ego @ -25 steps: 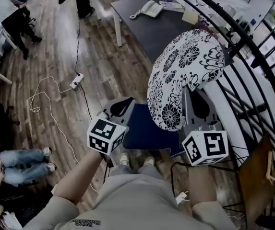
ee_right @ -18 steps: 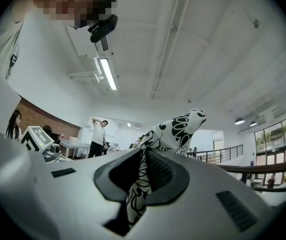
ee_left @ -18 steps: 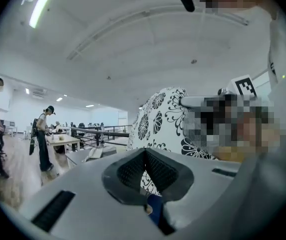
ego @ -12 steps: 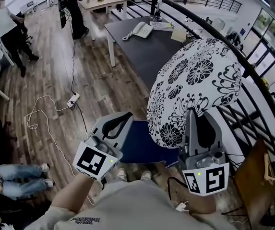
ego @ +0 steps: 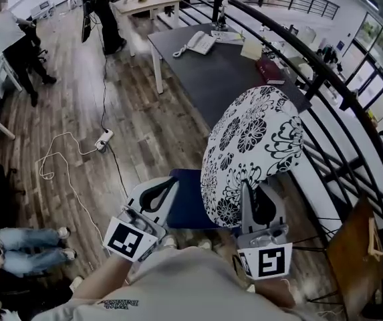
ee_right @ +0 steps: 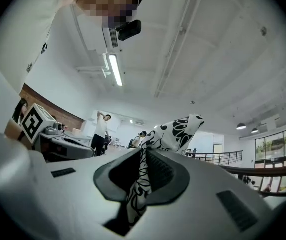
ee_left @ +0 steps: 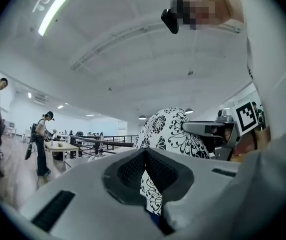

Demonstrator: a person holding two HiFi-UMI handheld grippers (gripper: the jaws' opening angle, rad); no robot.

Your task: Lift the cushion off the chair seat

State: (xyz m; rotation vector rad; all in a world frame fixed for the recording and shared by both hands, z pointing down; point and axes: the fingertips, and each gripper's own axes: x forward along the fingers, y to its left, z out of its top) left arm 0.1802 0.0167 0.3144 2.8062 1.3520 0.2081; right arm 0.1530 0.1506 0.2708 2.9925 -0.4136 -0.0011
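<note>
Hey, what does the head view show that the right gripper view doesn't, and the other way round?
Only the head view shows the blue chair seat, the dark table with its telephone, and the power strip on the wood floor. Only the right gripper view shows the ceiling light and, close up, floral fabric pinched between the jaws of the right gripper. Both show the floral cushion and the left gripper.
</note>
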